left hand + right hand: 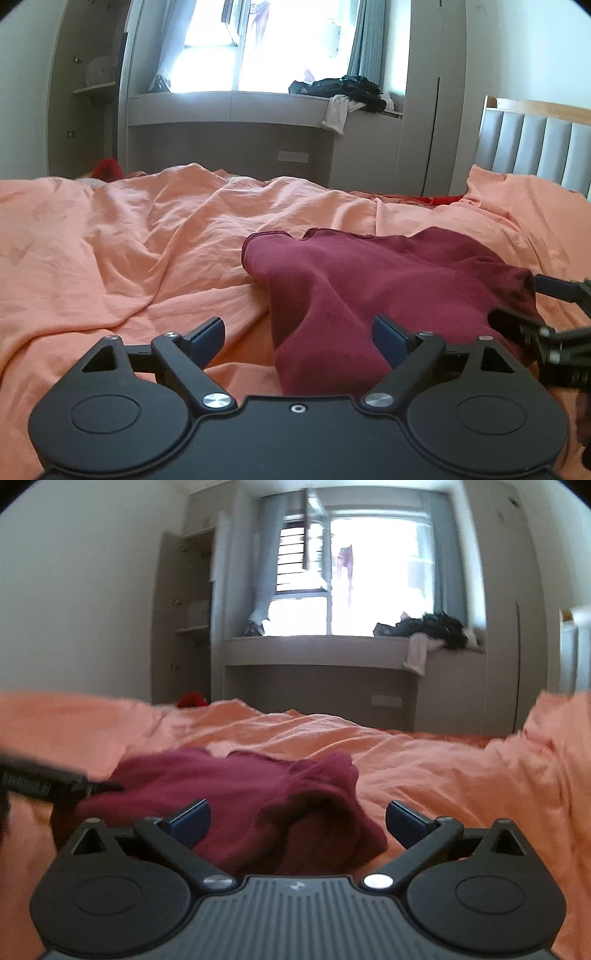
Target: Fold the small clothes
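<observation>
Left wrist view has the maroon shirt (369, 288) bunched lower right on the orange sheet (129, 240), both grippers (298, 334) (297, 821) wide open, so next probably grab its near edge.

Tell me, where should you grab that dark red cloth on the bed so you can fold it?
Probably the near edge of the dark red cloth, coming in low from the front. That end runs back between the open left tool, so it seems closest. The middle is bunched into humps on the orange sheet, which would pinch several layers. The right tool, also open, could take the lumpy near corner on its side.
</observation>
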Demonstrator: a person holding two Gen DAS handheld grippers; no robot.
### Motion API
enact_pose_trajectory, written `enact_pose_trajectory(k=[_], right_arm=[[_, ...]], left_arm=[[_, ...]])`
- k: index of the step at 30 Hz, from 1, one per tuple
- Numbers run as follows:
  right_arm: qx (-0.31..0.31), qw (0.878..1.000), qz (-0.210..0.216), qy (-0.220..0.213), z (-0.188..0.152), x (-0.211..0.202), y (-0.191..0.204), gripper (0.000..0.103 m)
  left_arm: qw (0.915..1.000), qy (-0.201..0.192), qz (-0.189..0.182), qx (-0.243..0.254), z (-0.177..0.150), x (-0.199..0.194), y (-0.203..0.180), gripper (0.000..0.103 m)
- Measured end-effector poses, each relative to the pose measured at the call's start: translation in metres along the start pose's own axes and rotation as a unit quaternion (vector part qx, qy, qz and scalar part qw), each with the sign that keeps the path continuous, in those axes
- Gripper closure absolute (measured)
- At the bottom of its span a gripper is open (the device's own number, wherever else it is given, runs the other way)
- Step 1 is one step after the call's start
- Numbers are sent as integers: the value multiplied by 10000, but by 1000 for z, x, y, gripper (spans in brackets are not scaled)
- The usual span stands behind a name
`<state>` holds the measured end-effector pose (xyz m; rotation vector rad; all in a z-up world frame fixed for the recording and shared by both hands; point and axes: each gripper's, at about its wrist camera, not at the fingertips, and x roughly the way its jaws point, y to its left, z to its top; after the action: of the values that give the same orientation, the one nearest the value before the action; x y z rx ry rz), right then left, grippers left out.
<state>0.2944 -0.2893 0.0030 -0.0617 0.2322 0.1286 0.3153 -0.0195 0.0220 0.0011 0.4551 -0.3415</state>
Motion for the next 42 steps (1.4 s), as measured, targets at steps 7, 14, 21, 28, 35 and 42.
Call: enact_pose_trajectory(k=[7, 14, 21, 28, 35, 42], right_arm=[[-652, 9948, -778, 85, -13, -6, 12, 0], [-214, 9957, -898, -33, -18, -17, 5, 0], [242, 9965, -721, -345, -25, -48, 5, 0], [526, 9932, -467, -926, -31, -87, 17, 0], [704, 9931, -240, -911, -43, -117, 25, 0], [689, 9945, -118, -773, -51, -129, 34, 0]], left_arm=[[9982, -246, 223, 491, -15, -15, -16, 14], [9969, -631, 343, 324, -28, -47, -12, 1], [9966, -790, 88, 197, -46, -80, -13, 1], [9964, -839, 12, 106, -57, -114, -15, 1], [9968, -784, -20, -141, -80, -141, -8, 1], [9969, -745, 129, -205, -93, -148, 1, 1]])
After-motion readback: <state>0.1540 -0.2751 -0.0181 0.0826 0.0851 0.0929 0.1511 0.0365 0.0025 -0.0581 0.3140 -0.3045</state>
